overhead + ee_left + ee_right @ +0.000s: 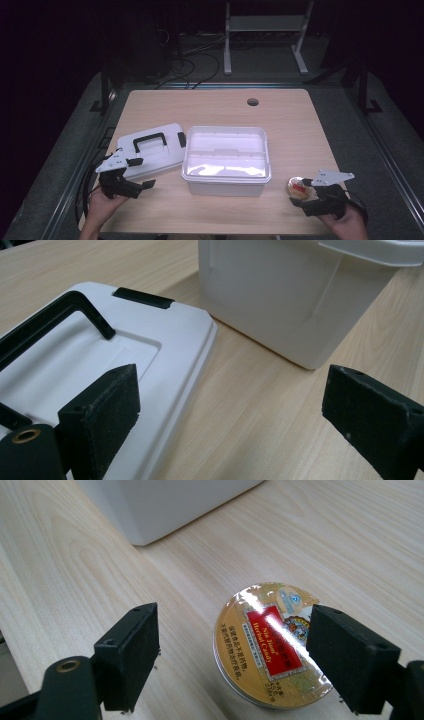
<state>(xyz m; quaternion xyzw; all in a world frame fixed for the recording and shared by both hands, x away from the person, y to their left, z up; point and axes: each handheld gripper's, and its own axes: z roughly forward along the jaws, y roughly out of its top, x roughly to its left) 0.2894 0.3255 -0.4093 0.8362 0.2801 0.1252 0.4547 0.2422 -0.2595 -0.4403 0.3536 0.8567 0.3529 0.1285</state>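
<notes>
One white bin (226,160), one lid (150,150) touching its left, one candy tin (298,187) to its right. Left hand-held gripper (142,172) hovers over the lid, jaws apart; right hand-held gripper (300,190) straddles the tin, jaws apart.

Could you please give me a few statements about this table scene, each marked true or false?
1. The white box stands open, without its lid. True.
2. The lid sits on top of the box. False: it lies flat on the table, to the left of the box.
3. The right tool has its jaws apart over a round candy tin. True.
4. The candy tin lies inside the box. False: it rests on the table, right of the box.
5. The left tool is clamped on the lid's black handle. False: its jaws are open, one over the lid's edge.
</notes>
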